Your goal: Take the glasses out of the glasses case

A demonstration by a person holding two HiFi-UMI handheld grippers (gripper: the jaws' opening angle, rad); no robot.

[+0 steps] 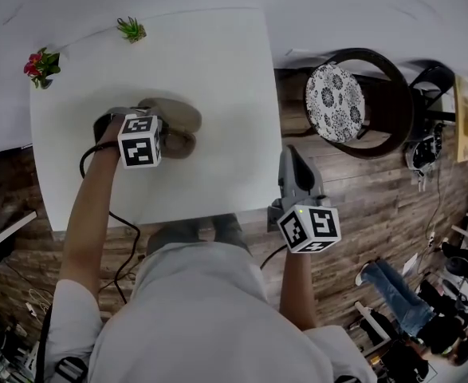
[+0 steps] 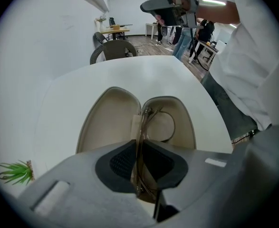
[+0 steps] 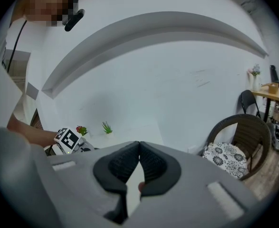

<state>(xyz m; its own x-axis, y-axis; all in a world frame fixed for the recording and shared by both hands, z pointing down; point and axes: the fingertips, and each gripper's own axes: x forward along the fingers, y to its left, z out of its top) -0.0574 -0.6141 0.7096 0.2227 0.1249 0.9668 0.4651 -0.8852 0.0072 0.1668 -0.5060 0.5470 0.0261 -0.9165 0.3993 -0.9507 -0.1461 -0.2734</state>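
A beige glasses case (image 1: 178, 120) lies open on the white table (image 1: 218, 62), both halves (image 2: 106, 122) facing up. The brown-framed glasses (image 2: 164, 125) stand on edge along the case's hinge. My left gripper (image 2: 139, 152) points steeply down into the case, its dark pads pressed together on the glasses' frame. In the head view its marker cube (image 1: 140, 140) covers the case's near end. My right gripper (image 1: 292, 156) hangs shut and empty (image 3: 139, 148) past the table's right edge, well away from the case.
Two small potted plants (image 1: 42, 66) (image 1: 130, 29) stand at the table's far left edge by the white wall. A wicker chair with a patterned cushion (image 1: 337, 100) stands on the wooden floor to the right. A black cable (image 1: 98, 154) trails off the table's left front.
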